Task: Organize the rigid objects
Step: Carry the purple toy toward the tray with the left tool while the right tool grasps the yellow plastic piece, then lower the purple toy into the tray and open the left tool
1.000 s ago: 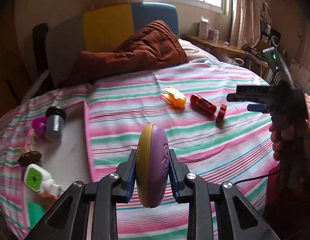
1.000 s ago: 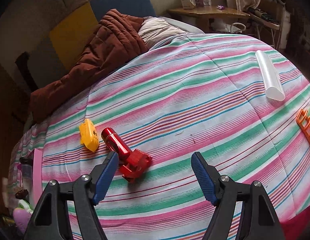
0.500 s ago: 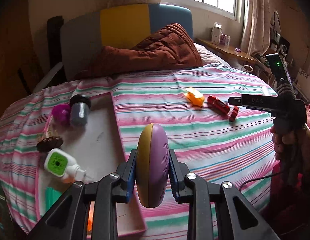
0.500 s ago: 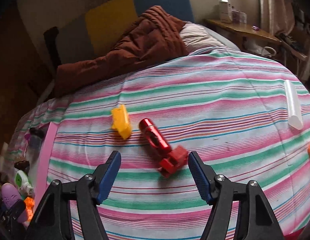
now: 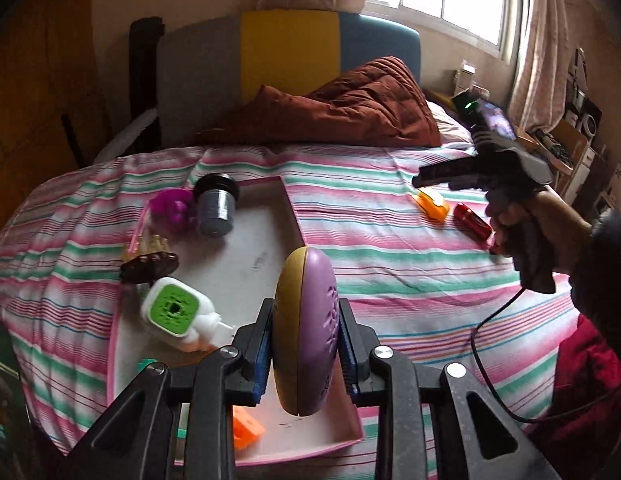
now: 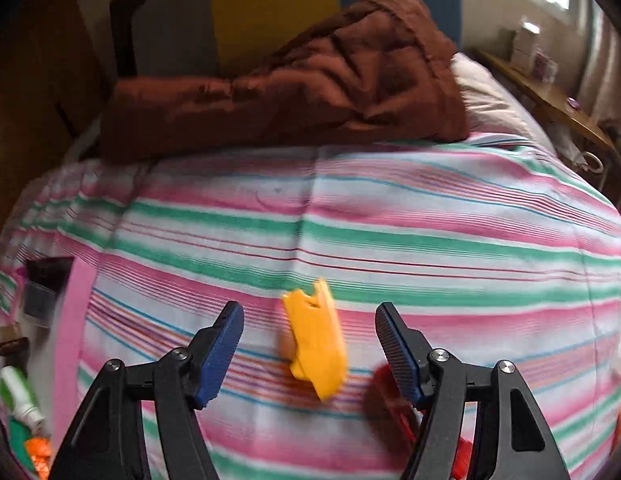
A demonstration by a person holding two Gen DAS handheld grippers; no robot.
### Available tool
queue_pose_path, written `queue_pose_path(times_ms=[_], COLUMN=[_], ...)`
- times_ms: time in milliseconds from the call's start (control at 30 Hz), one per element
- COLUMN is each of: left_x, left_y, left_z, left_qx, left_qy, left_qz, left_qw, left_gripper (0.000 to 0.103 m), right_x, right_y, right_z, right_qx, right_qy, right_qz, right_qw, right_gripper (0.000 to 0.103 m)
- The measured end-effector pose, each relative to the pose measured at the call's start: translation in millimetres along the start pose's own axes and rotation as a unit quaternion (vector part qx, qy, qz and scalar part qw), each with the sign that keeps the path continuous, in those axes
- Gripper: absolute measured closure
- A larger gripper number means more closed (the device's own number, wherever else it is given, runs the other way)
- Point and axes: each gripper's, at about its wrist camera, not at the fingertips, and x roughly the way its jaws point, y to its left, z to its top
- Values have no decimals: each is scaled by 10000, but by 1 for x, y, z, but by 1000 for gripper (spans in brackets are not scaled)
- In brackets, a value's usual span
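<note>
The left tool grips the purple disc over the tray, ready to drop; the right tool, open and empty, frames the yellow toy.

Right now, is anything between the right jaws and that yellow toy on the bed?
Nothing visible. The right gripper stands open above the yellow toy, with only striped bedspread around it; the red toy lies beside it.

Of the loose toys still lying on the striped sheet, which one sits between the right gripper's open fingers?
The yellow-orange toy, lying between the right gripper's open fingers, untouched. The red cylinder lies off to the right, behind one finger.
</note>
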Motion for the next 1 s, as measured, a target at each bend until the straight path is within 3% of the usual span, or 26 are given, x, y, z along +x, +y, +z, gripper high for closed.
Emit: queue_pose_path(times_ms=[33,67,100,200,467,633,767,1000], left_x=[0,1,1,2,-5,-12,-19,-22], left_y=[2,4,6,11,10,1,-10,-15], left_z=[1,2,2,3,7,9,9,6], left_qx=[-18,-35,-56,-96,-75,52,158,218], left_qy=[3,3,-2,4,-92,-194,-258,-272], left_qz=[29,58,88,148,214,153,89,121], left_qw=[10000,10000,9999,9998,9997,9997,9995,9993], left_gripper=[75,75,75,75,75,75,75,75], right_x=[9,18,23,14,-27,-48,-50,-46], right_y=[5,10,13,21,32,34,29,29], right_z=[0,-3,-7,-22,-87,-127,-138,-139], right_qx=[-112,-248,-328,-497,-816,-994,-960,-1179], right_qy=[157,384,563,473,854,606,315,195], right_qz=[-30,-81,-110,30,558,557,582,603], right_qw=[9998,9989,9978,9976,9914,9916,9932,9910], right_gripper=[38,64,73,73,73,73,73,73])
